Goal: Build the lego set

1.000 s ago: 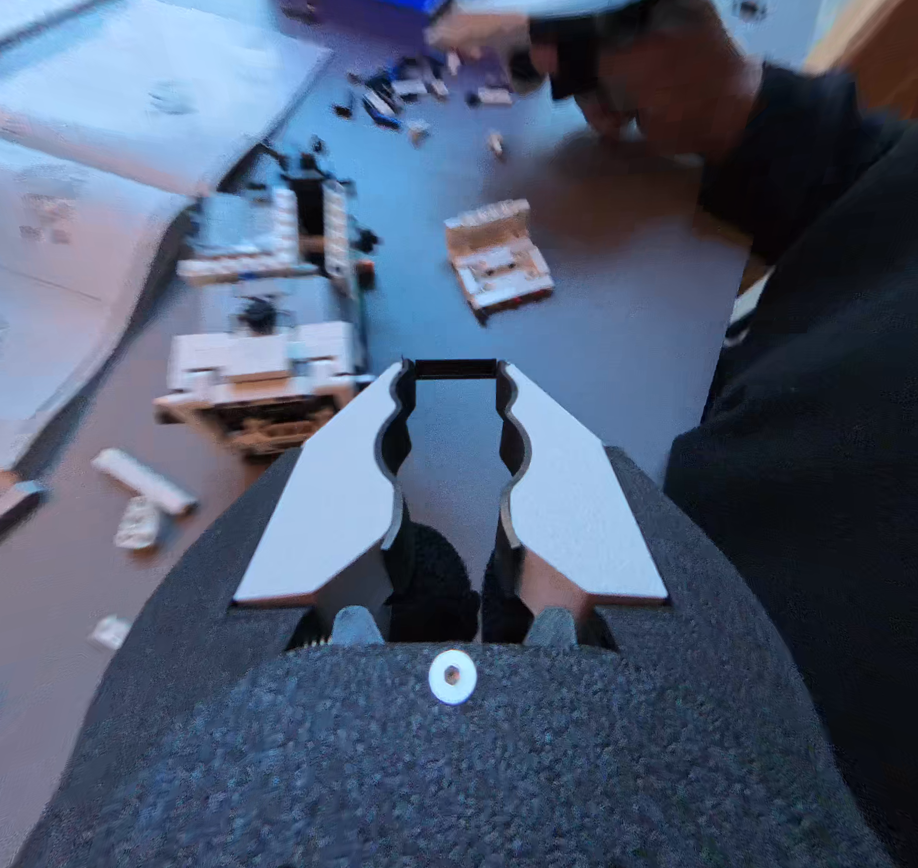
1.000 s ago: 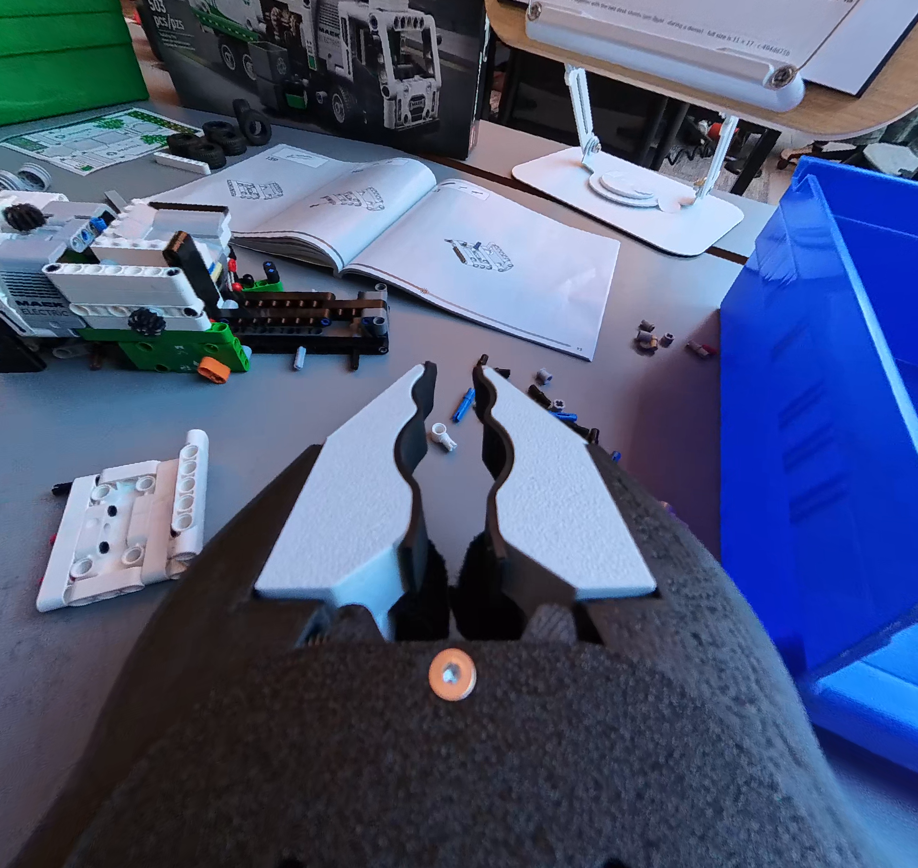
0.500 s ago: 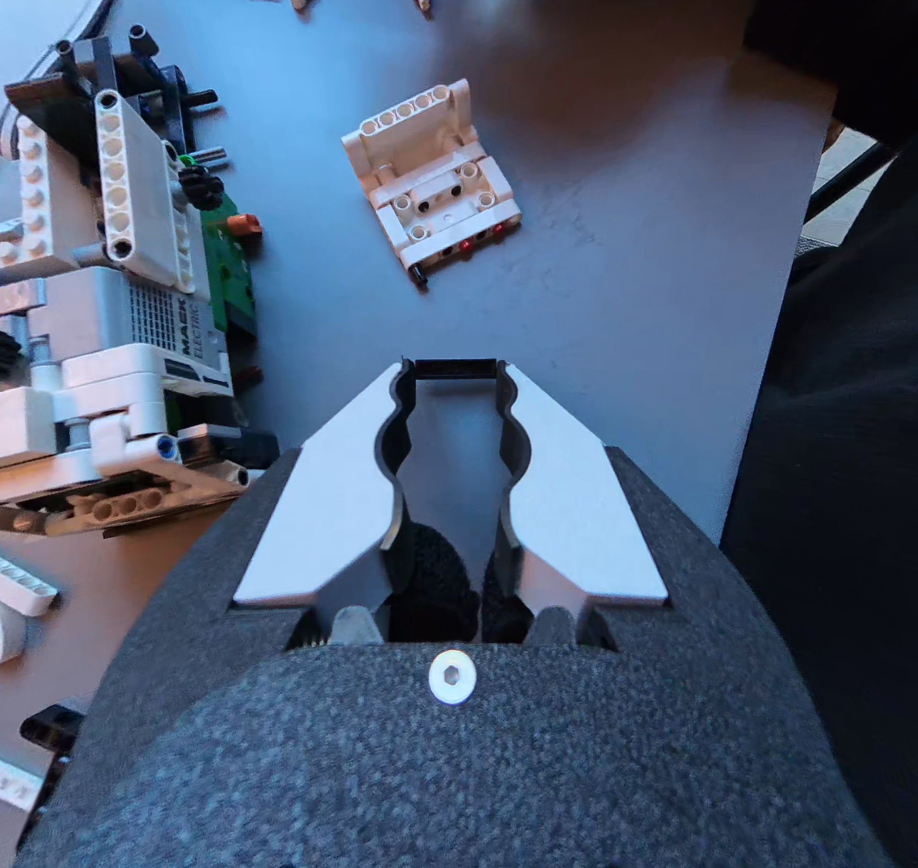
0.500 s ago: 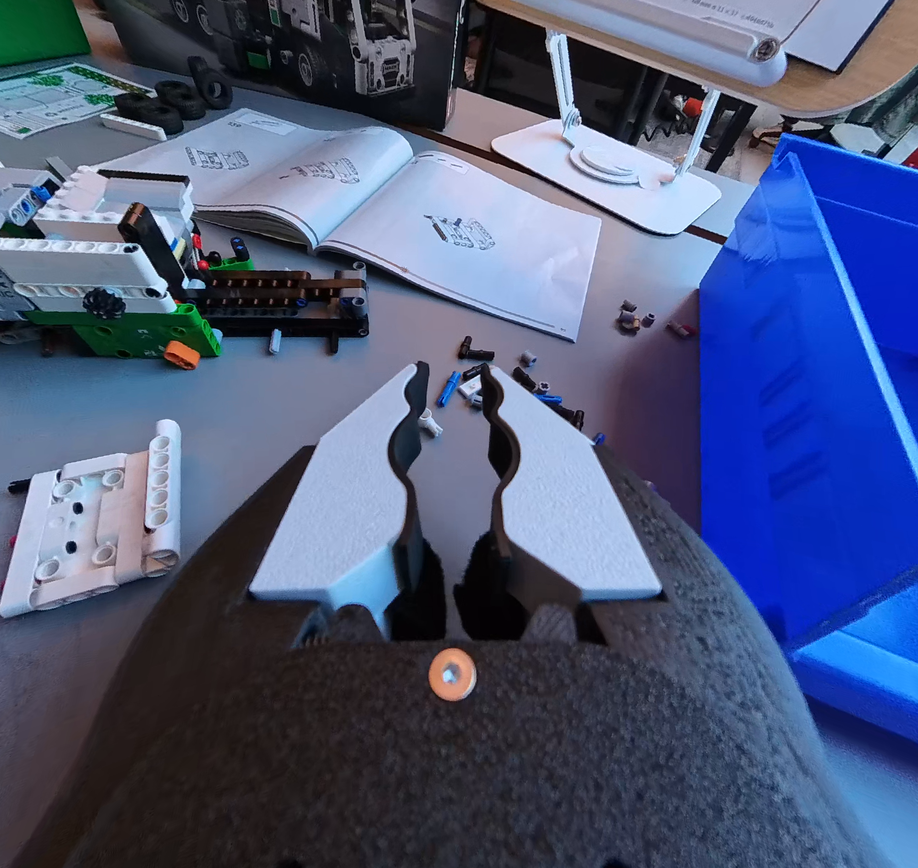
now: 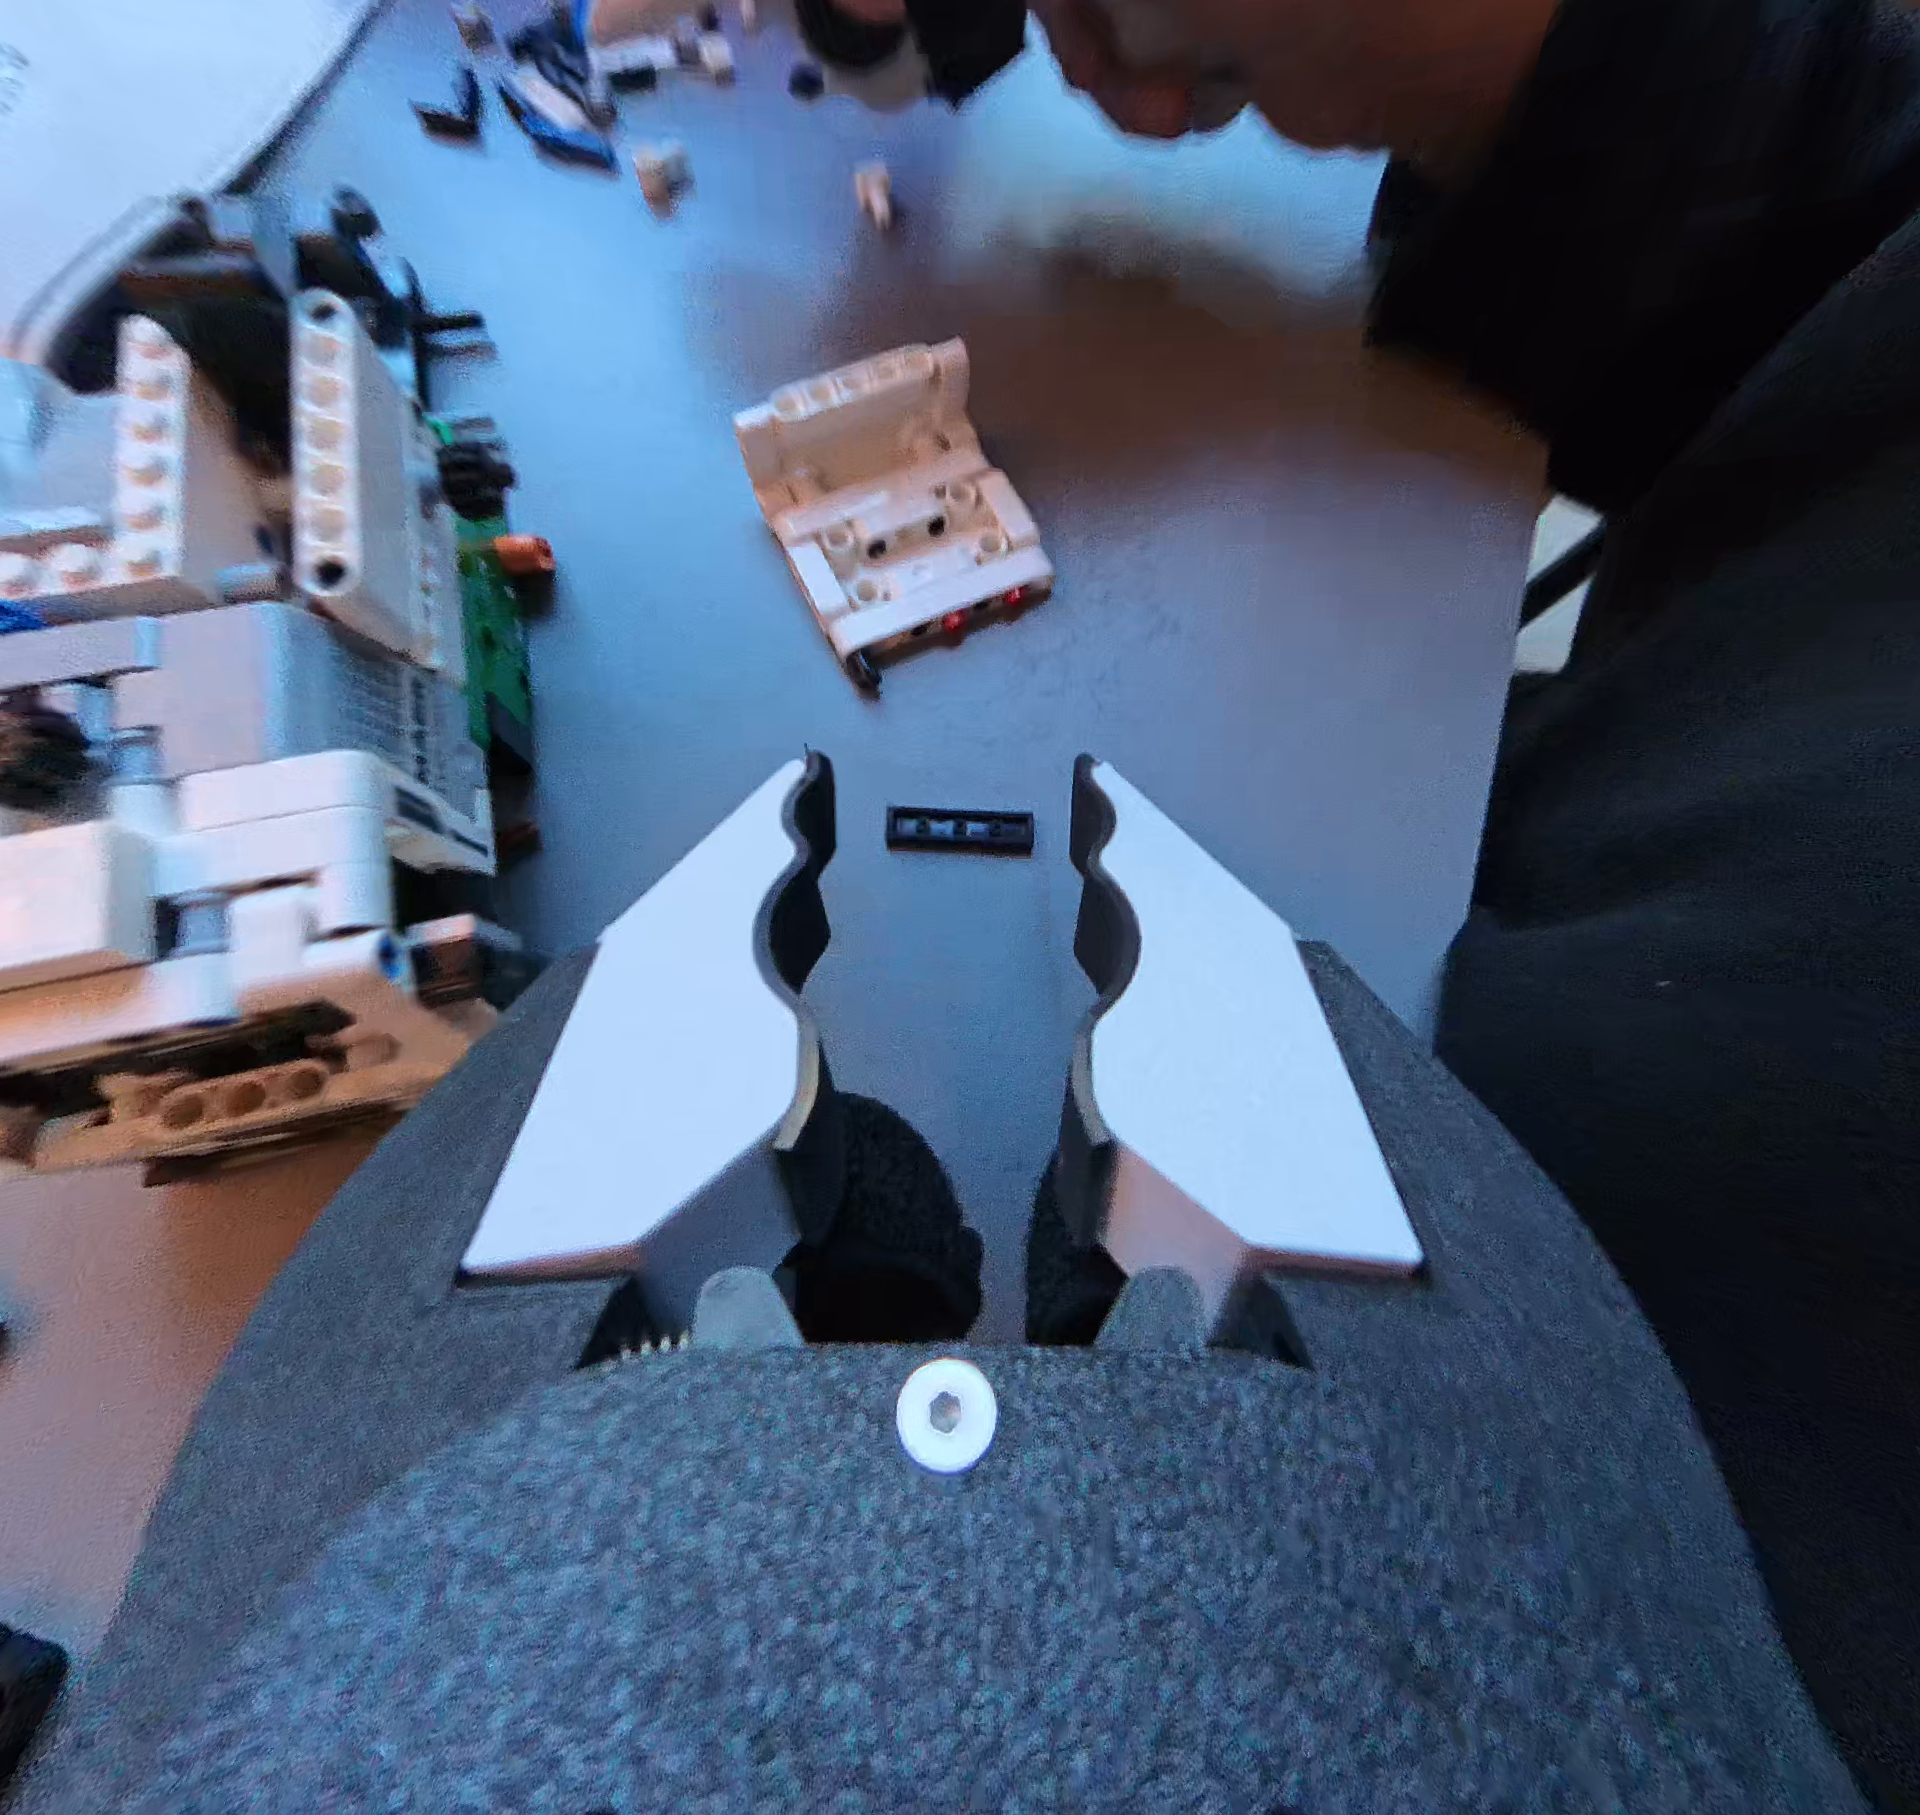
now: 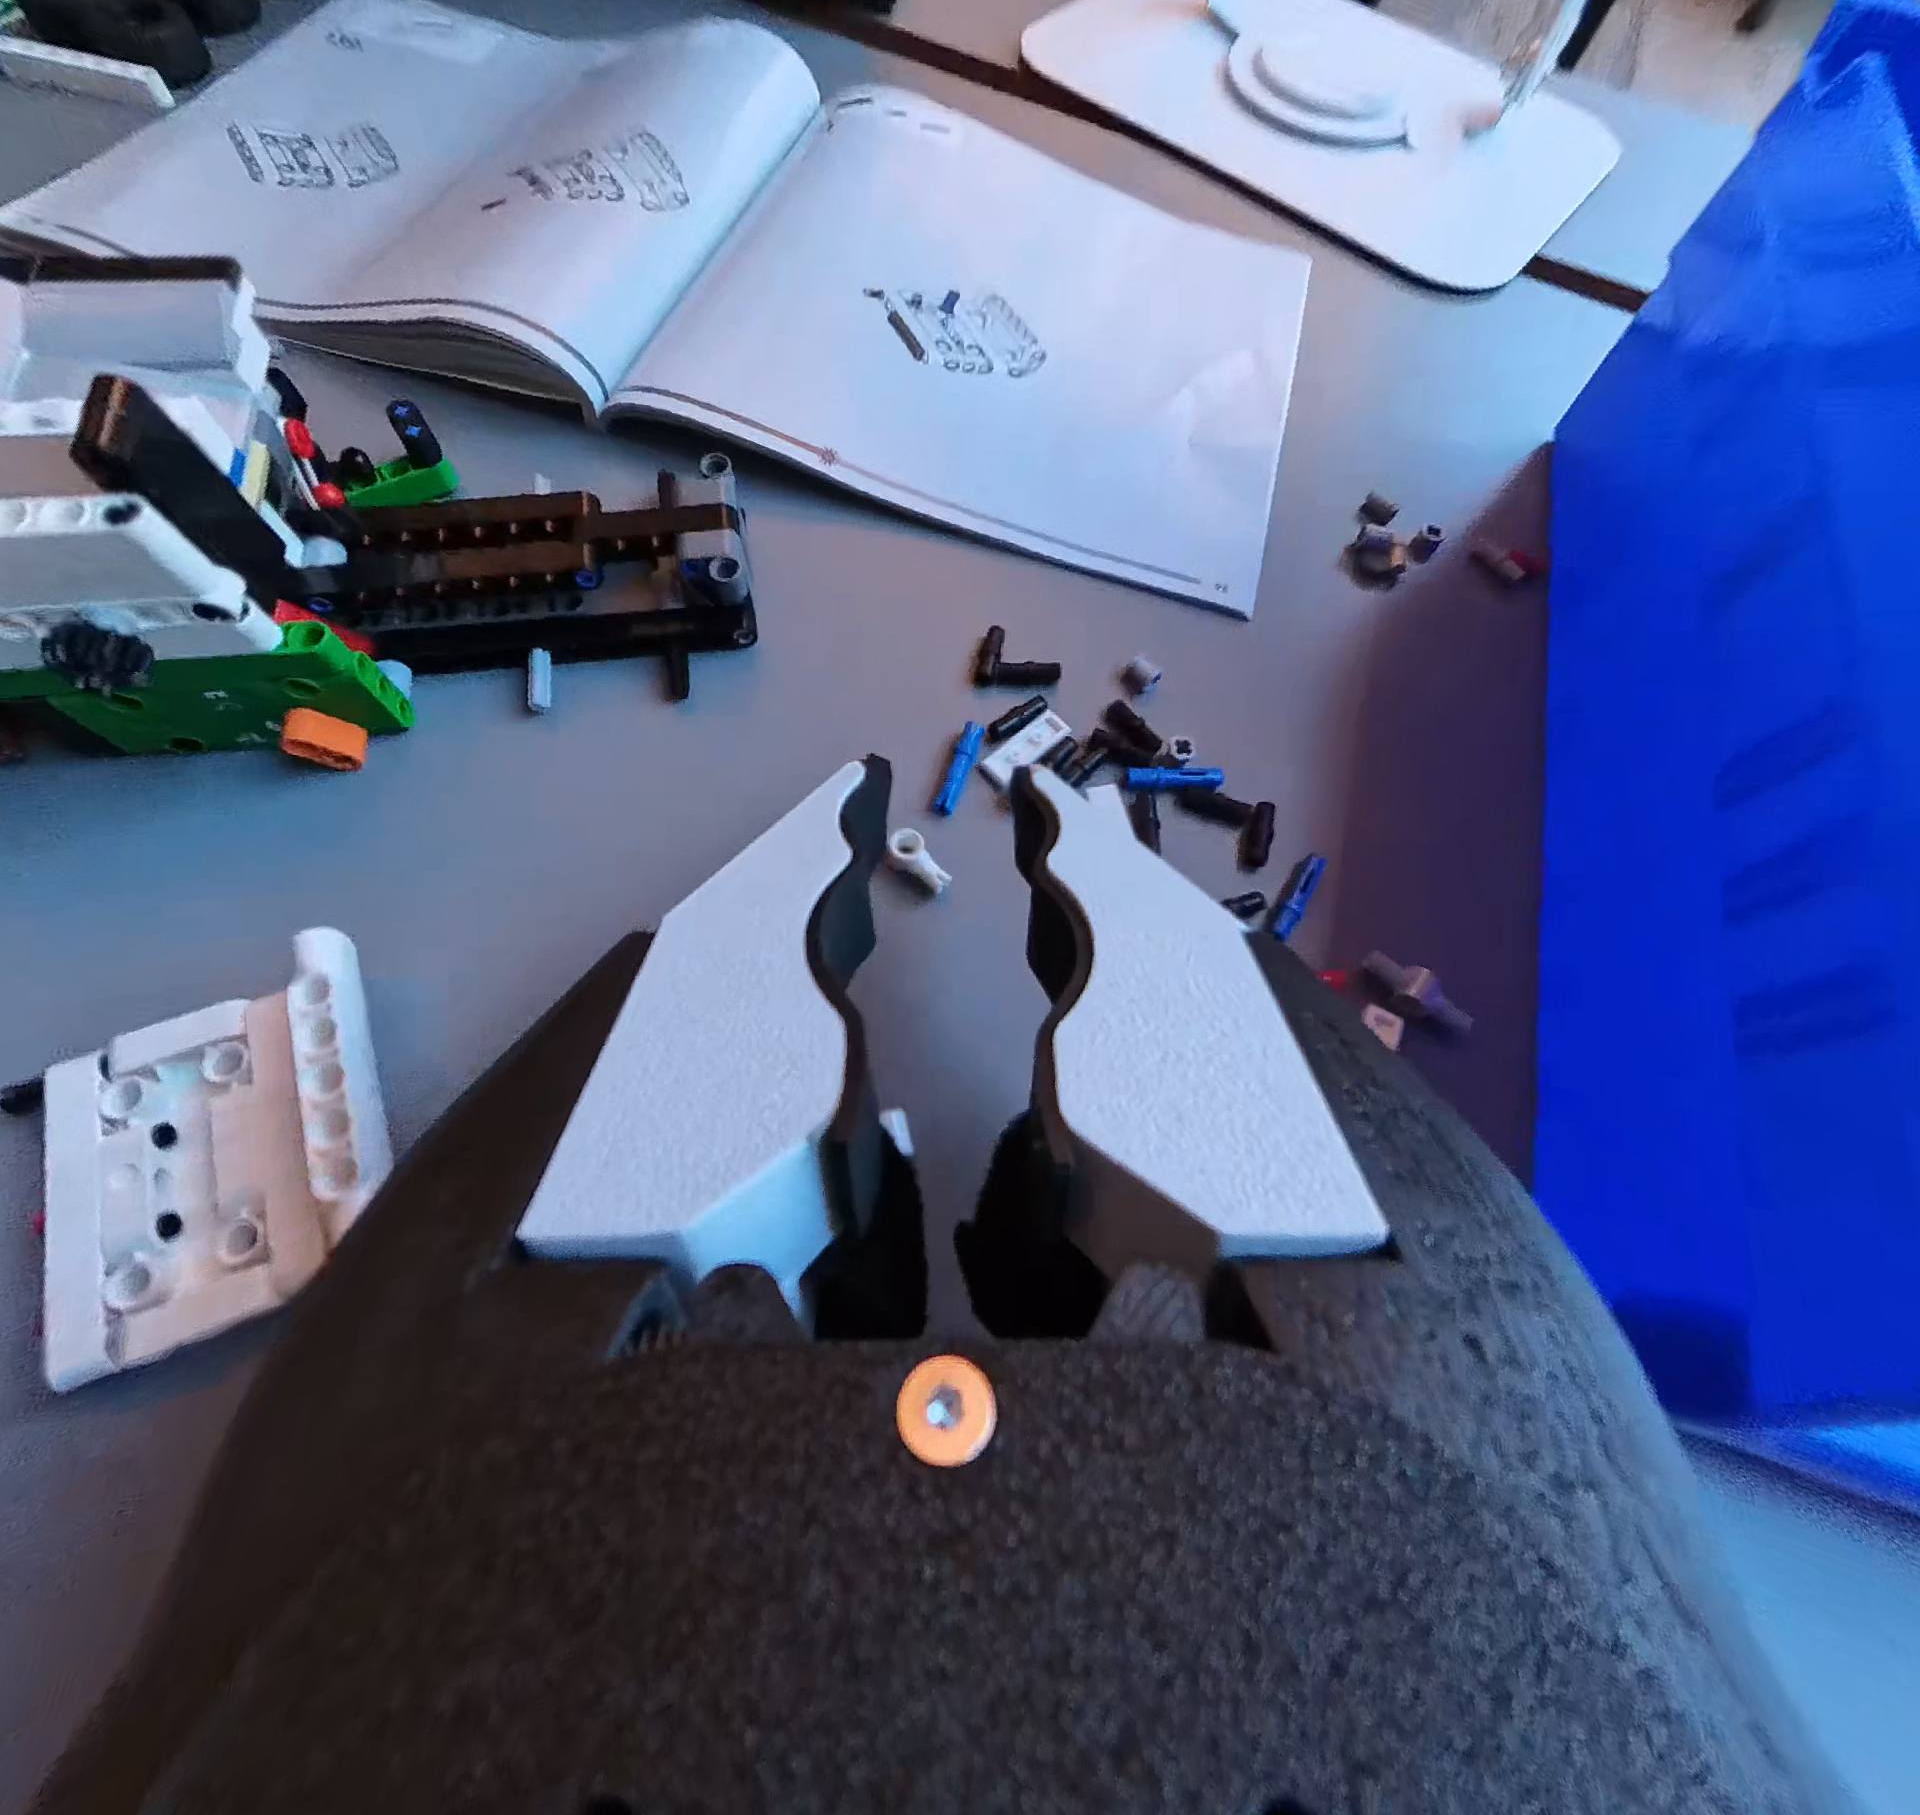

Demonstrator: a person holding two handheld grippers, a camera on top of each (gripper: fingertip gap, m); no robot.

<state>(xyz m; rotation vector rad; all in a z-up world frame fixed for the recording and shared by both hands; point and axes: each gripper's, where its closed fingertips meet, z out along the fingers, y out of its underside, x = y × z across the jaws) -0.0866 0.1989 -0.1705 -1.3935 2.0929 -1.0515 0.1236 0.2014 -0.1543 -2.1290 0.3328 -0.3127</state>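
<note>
Lego truck [image 5: 239, 757], part-built: left of left gripper [image 5: 951, 778], whose jaws stand apart, empty, black beam [image 5: 960, 829] loose between the tips. Right gripper [image 6: 951, 783]: jaws apart, empty, over loose pins [image 6: 1127, 778]. Step, judged: part selection. Next: close on one small piece.
</note>
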